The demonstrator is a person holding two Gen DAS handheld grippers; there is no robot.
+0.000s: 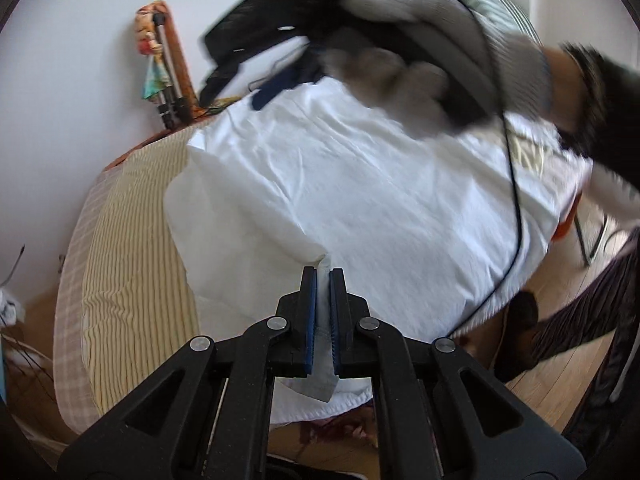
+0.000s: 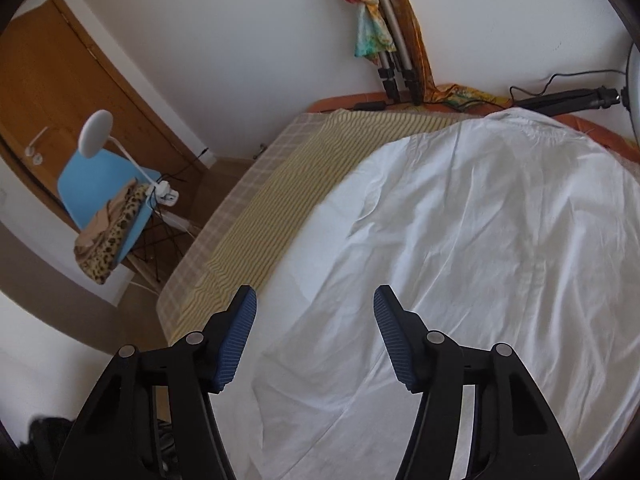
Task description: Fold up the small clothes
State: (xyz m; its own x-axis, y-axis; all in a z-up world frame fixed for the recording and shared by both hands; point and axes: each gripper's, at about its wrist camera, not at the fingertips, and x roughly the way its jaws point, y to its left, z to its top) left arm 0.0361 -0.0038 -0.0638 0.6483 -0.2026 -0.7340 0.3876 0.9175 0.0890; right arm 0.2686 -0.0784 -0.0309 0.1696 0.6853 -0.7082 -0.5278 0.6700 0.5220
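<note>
A thin white garment lies on the white sheet that covers the bed. One corner of it is lifted and pinched between the blue pads of my left gripper, which is shut on it. A strip of the fabric hangs down between the jaws. In the right wrist view my right gripper stands open above white fabric, with nothing between its pads. A gloved hand with the other black gripper shows blurred at the top of the left wrist view.
A striped yellow cover lies along the bed's left side. A tripod with a colourful scarf leans on the wall. A blue chair with clothes and a lamp stands by the door. A black cable crosses the sheet.
</note>
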